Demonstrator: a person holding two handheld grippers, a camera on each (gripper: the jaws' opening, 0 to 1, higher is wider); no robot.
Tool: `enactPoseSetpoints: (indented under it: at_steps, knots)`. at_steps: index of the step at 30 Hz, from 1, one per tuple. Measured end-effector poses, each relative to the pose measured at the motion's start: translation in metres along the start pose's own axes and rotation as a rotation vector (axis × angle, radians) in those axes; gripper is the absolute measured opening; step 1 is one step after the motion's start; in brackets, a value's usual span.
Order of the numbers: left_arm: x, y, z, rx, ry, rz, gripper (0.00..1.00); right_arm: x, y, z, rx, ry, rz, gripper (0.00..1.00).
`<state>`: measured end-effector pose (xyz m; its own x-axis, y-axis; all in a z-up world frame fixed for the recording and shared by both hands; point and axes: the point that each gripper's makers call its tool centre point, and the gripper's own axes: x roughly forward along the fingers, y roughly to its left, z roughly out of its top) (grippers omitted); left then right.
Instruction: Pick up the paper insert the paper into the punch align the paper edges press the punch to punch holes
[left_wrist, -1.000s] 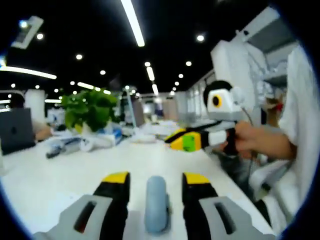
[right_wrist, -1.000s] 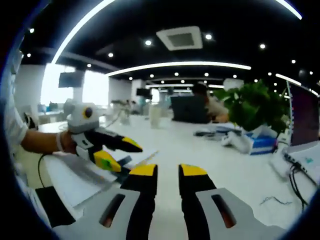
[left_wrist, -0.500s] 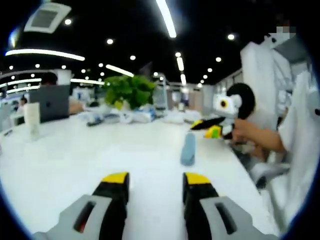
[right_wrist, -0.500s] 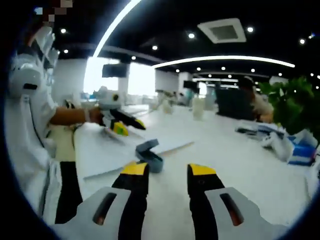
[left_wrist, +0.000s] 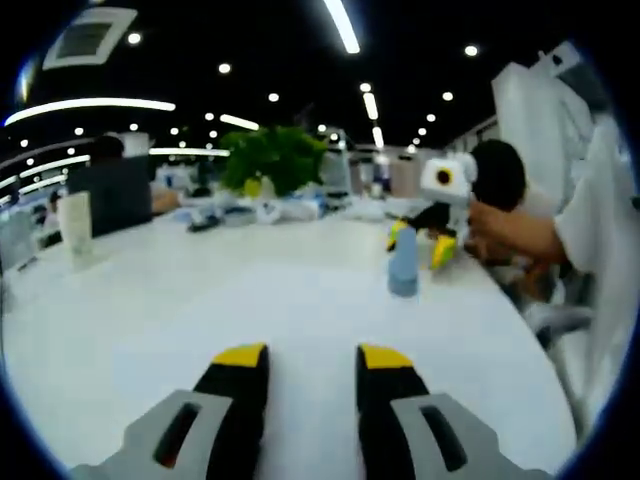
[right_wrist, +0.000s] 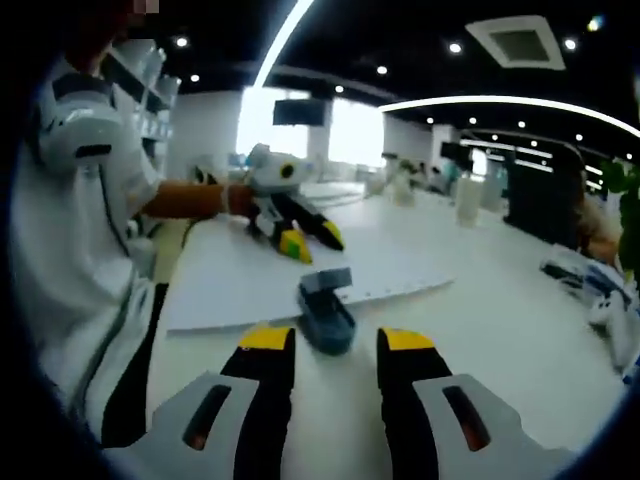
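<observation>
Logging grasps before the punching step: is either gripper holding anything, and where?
Nothing is held. The left gripper and right gripper are open, apart from the paper and hole punch.

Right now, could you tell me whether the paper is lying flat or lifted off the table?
Flat: the paper lies spread on the table, one edge at the blue punch; neither tongs hold it.

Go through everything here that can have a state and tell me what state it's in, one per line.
Left tongs: open, holding nothing, over the white table.
Right tongs: open, holding nothing.
Hole punch: lever up, not pressed.
Paper: flat on the table, next to the punch; whether its edge is inserted is unclear.
</observation>
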<state>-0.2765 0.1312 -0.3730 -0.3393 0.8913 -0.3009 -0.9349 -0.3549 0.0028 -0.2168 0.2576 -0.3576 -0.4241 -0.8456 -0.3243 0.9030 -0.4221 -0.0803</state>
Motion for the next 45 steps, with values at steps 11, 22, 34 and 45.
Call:
enactPoseSetpoints:
  at_steps: [11, 22, 34, 45]
  knots:
    - [0.001, 0.014, 0.000, -0.011, -0.008, 0.019, 0.30, 0.024, 0.007, -0.007, -0.027, 0.021, 0.169, 0.25]
    - [0.002, 0.020, 0.001, -0.004, -0.010, 0.038, 0.30, 0.014, 0.028, -0.008, -0.030, 0.017, 0.251, 0.23]
    - [0.000, 0.018, 0.001, 0.002, -0.012, 0.037, 0.30, 0.015, 0.036, -0.007, -0.028, 0.023, 0.278, 0.23]
    - [0.001, 0.018, 0.002, 0.000, -0.014, 0.037, 0.29, 0.018, 0.037, -0.006, -0.024, 0.025, 0.296, 0.24]
